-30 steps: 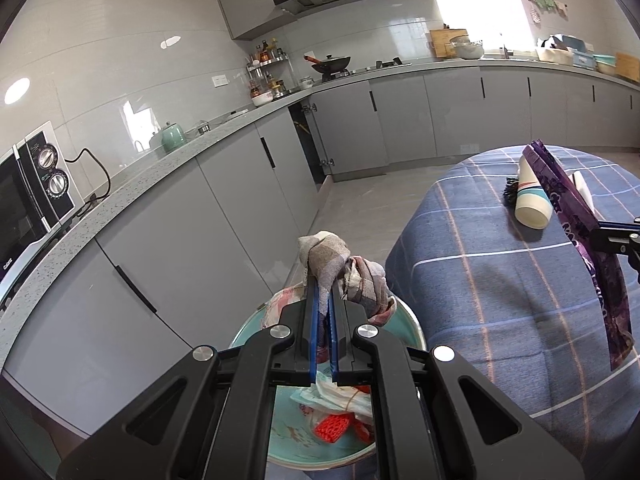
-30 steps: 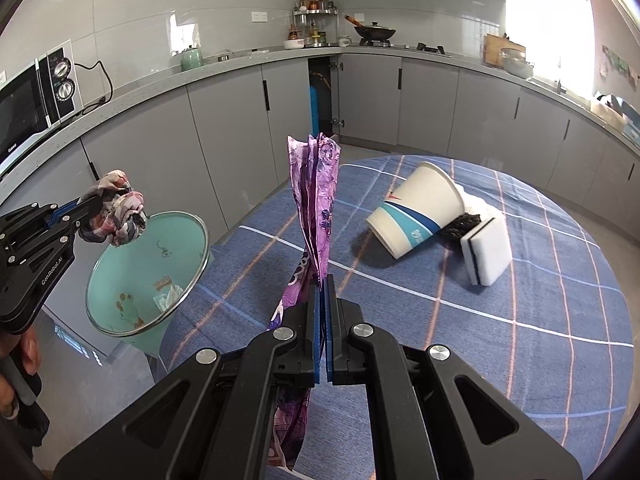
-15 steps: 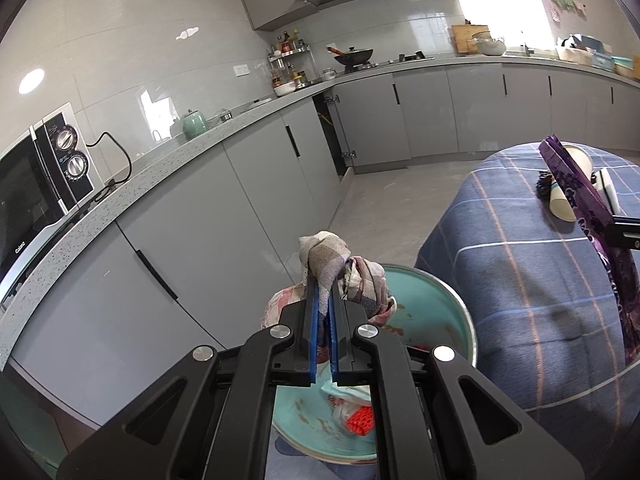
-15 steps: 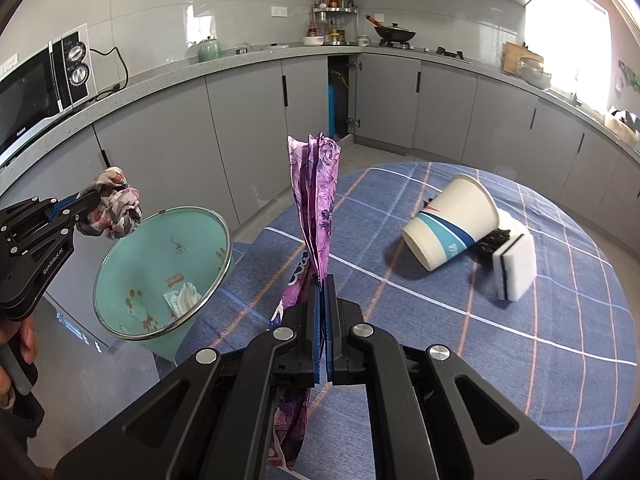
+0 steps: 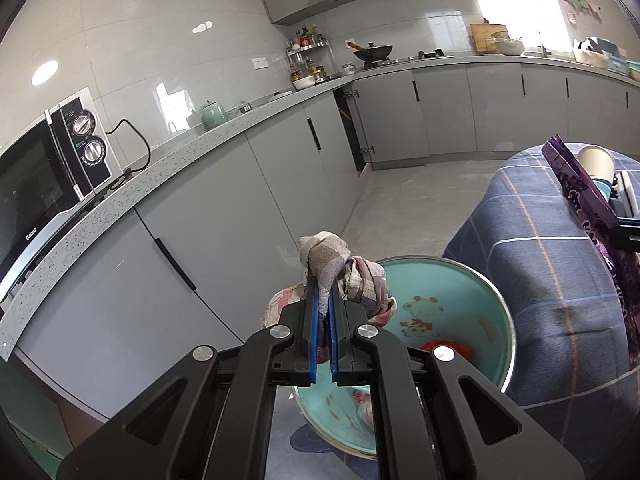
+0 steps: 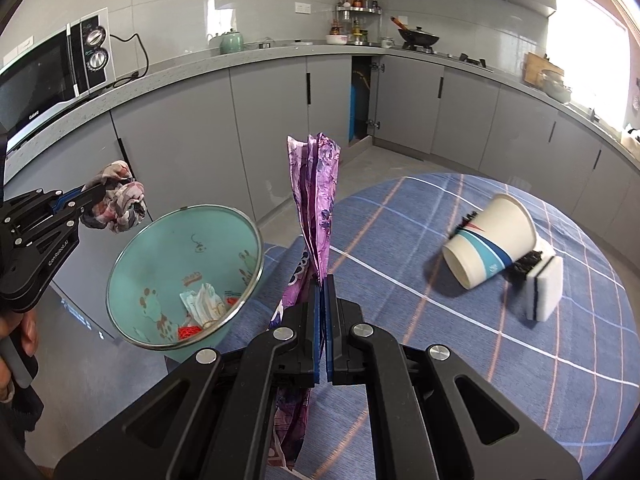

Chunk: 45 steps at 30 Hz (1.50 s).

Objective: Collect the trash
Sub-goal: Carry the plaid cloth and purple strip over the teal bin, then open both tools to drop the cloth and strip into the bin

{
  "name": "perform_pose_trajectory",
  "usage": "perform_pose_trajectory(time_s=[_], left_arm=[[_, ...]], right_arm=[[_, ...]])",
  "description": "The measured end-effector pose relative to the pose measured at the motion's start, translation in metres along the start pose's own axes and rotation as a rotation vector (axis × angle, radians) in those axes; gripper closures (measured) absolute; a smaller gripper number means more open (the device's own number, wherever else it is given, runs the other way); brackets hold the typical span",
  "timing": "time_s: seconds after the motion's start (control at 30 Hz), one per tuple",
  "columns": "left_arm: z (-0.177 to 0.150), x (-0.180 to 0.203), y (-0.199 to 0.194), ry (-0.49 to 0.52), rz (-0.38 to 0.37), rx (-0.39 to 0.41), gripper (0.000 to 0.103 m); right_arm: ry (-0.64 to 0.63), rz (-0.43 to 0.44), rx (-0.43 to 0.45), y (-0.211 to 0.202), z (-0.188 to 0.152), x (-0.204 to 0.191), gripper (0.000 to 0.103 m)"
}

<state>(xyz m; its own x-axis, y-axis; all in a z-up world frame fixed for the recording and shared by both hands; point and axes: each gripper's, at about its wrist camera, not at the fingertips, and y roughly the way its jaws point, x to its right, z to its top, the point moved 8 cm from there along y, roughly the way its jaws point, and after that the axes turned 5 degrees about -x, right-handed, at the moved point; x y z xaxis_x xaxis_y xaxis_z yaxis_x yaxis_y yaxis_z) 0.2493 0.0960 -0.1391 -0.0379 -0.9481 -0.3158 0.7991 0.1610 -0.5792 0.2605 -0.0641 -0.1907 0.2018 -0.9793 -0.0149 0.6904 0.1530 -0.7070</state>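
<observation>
Left gripper (image 5: 323, 280) clamped tight on a crumpled plaid cloth (image 5: 344, 276), held in the air over the near rim of a teal trash bin (image 6: 132, 248) that stands on the floor just beside the table. Right gripper (image 6: 322, 280) pinched shut on a purple plastic wrapper (image 6: 316, 200), which sticks up above the fingers and hangs below them, over the table edge next to the bin. Bin already holds white paper scraps and something red. On the blue plaid tablecloth (image 6: 420, 320): a tipped-over paper cup (image 6: 492, 244) touching a white sponge (image 6: 546, 288). Microwave (image 5: 44, 176) on the grey counter.
</observation>
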Motion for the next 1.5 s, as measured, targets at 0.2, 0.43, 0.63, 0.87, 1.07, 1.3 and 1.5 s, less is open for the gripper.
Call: perform_pose_trajectory(time_s=[0.2,0.43,0.63,0.87,1.07,1.3,1.5], left_arm=[[-0.005,-0.012,0.004,-0.021,0.016,-0.011,0.098],[-0.009,-0.029,0.011,-0.044,0.035,-0.027,0.098],[-0.014,-0.038,0.016,-0.058,0.048,-0.04,0.098],[-0.015,-0.045,0.021,-0.067,0.06,-0.047,0.098],[-0.017,-0.05,0.026,-0.075,0.063,-0.057,0.098],[-0.018,-0.052,0.029,-0.082,0.05,-0.06,0.098],[-0.019,-0.051,0.031,-0.081,0.044,-0.065,0.098]], right_arm=[[-0.028,0.015,-0.008,0.007,0.004,-0.014,0.1],[-0.069,0.04,-0.018,0.017,0.014,-0.034,0.1],[-0.095,0.059,-0.021,0.024,0.022,-0.05,0.1],[-0.118,0.073,-0.033,0.032,0.025,-0.062,0.1],[-0.134,0.084,-0.042,0.038,0.026,-0.07,0.1],[-0.149,0.093,-0.046,0.042,0.026,-0.078,0.1],[-0.155,0.101,-0.048,0.044,0.025,-0.081,0.1]])
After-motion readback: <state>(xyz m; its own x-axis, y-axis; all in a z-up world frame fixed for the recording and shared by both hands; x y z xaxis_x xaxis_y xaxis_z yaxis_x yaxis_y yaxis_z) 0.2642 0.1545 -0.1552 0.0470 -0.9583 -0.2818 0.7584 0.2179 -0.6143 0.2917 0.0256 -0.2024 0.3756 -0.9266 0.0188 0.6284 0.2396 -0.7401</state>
